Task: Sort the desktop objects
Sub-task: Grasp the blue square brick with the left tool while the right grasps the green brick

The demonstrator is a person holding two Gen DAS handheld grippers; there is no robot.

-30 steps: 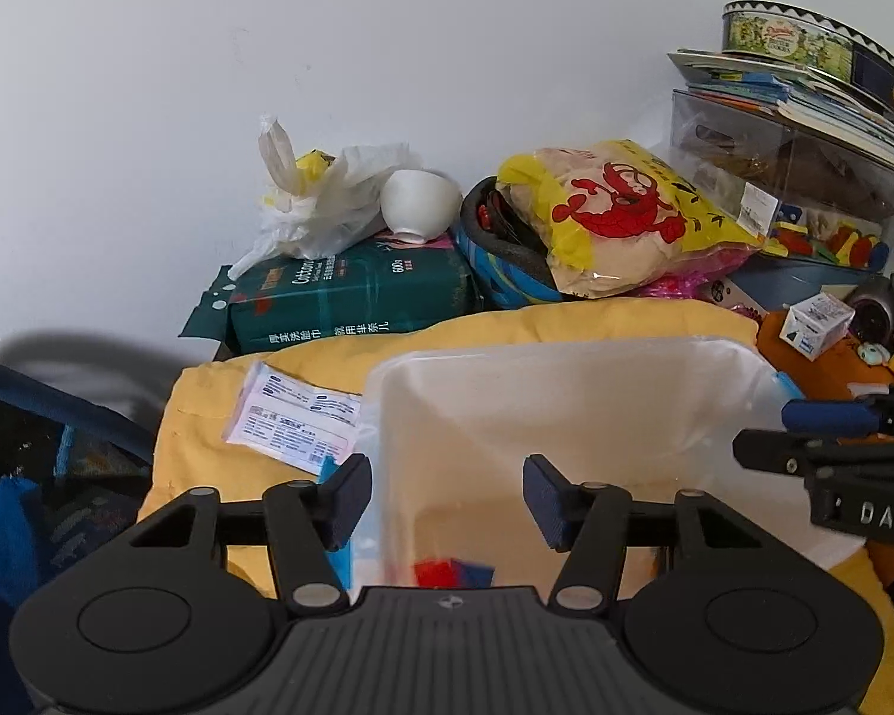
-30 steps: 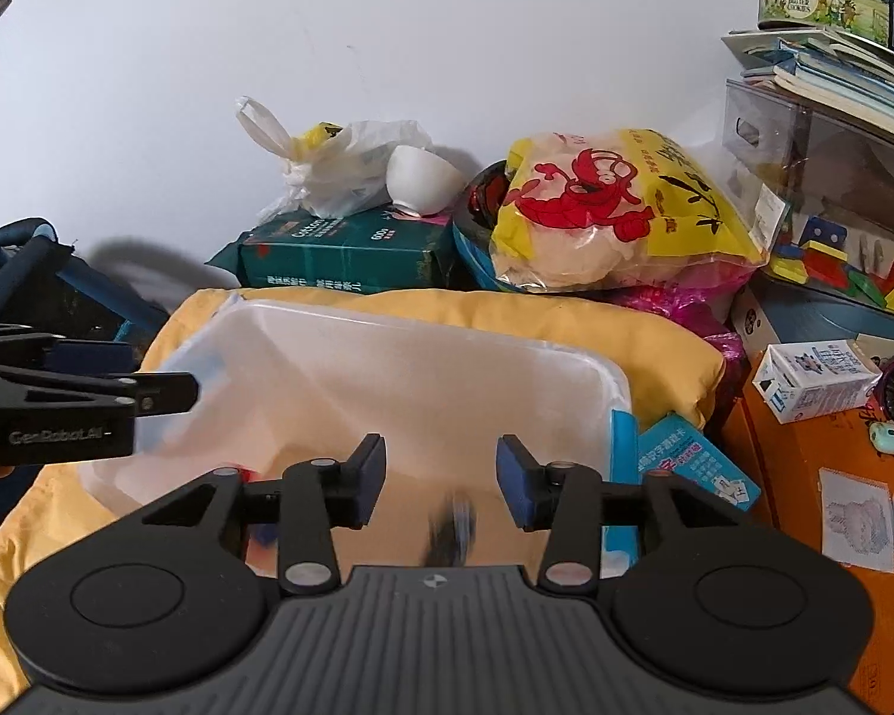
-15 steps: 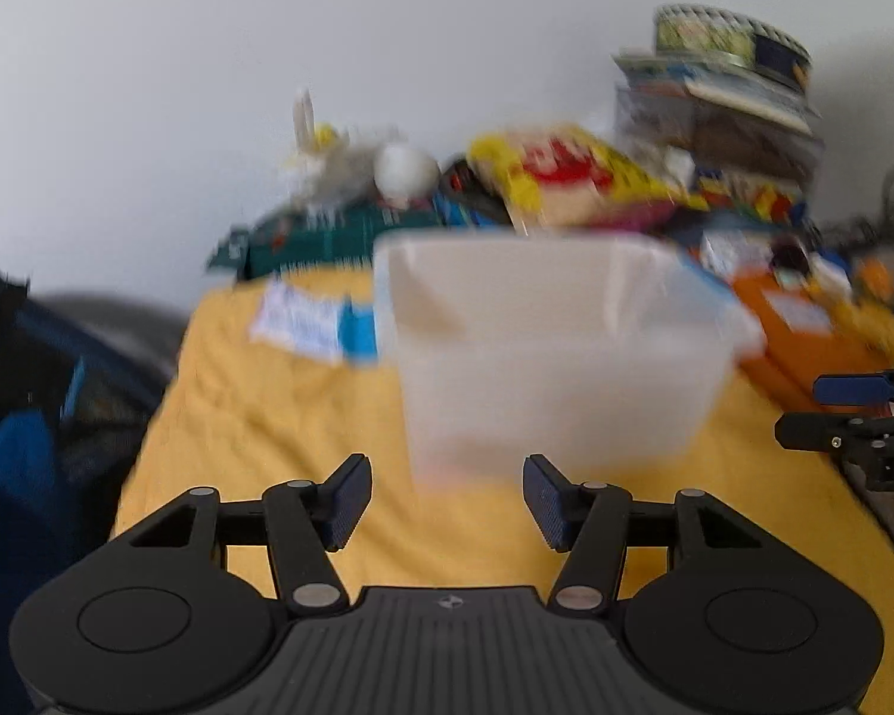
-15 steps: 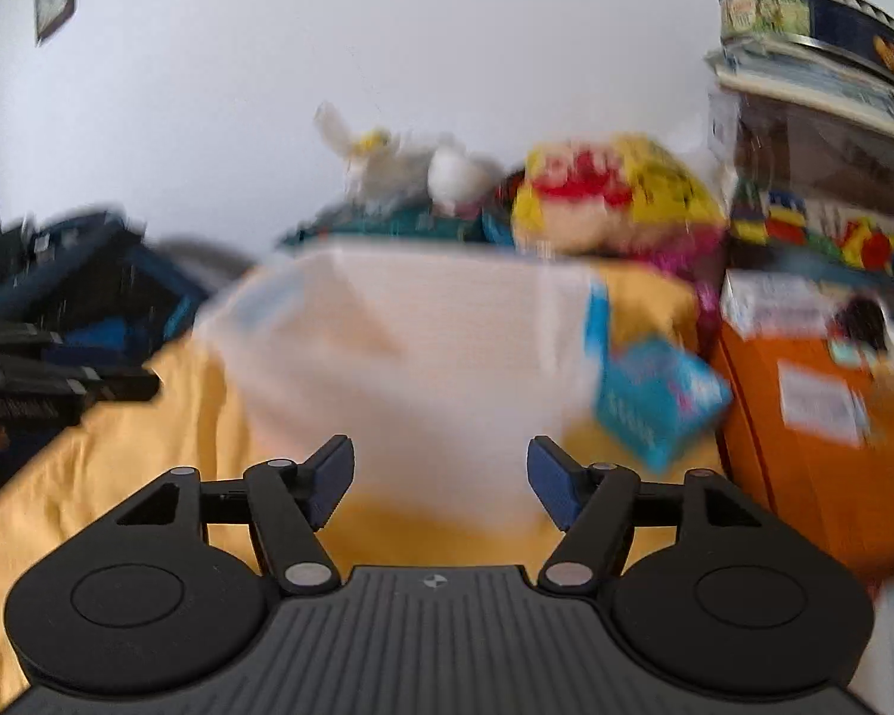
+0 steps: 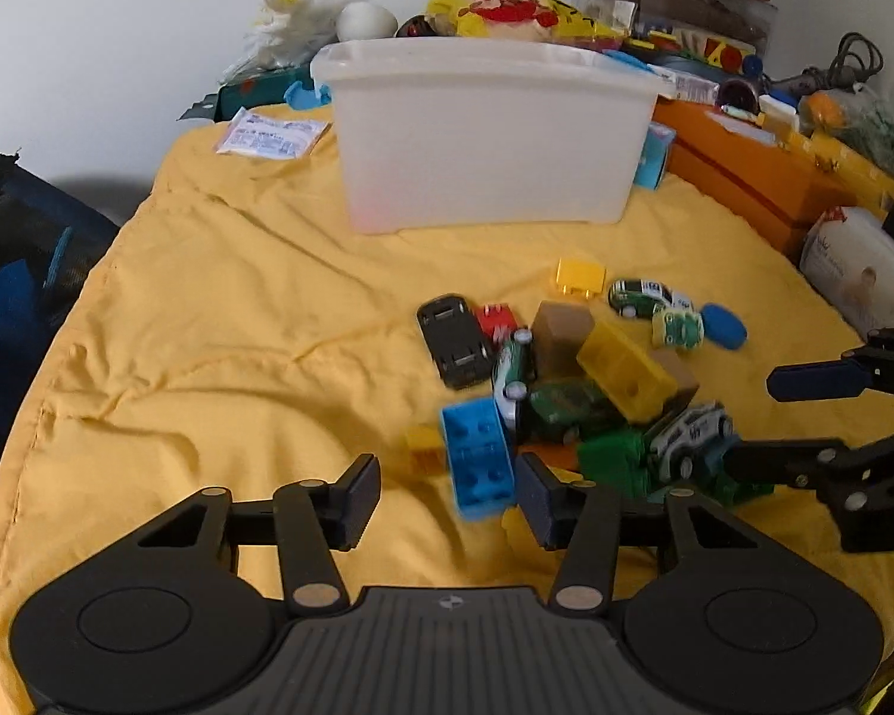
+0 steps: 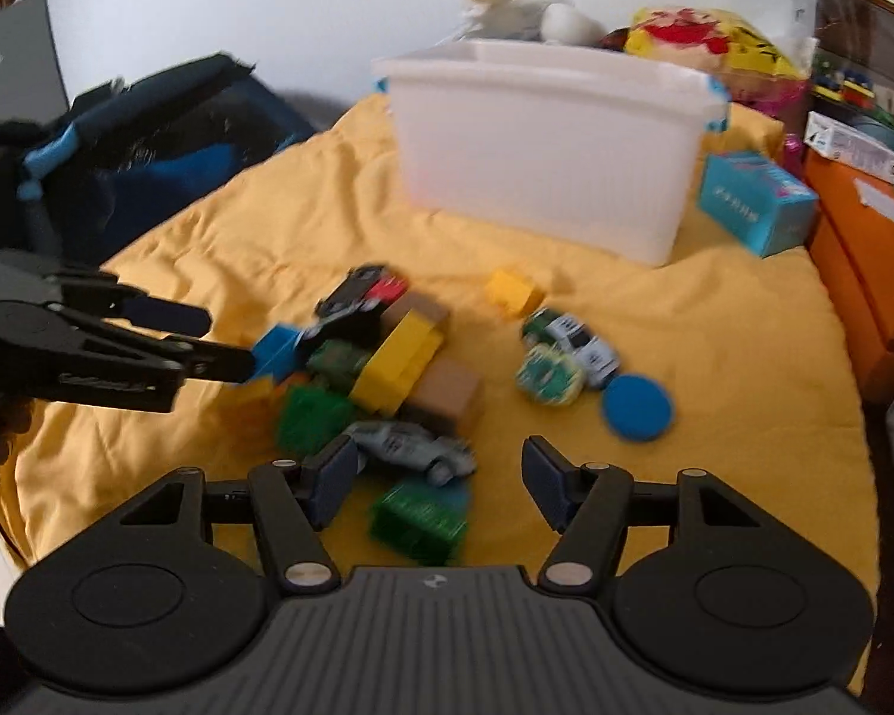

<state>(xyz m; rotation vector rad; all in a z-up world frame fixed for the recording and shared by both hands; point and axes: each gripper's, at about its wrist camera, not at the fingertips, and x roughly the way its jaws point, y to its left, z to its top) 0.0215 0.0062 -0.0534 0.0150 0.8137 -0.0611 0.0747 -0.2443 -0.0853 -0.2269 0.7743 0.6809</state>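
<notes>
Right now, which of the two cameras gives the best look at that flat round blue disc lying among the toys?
The right wrist view: the flat round blue disc lies close, face-on and unobstructed on the yellow cloth, beside a small green toy car. The left wrist view shows it farther off, smaller and squashed toward an oval near the edge.

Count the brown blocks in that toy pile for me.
2. The far brown block sits behind the long yellow brick, near the black car; the near brown block pokes out on the brick's right. The pile may hide more.
</notes>
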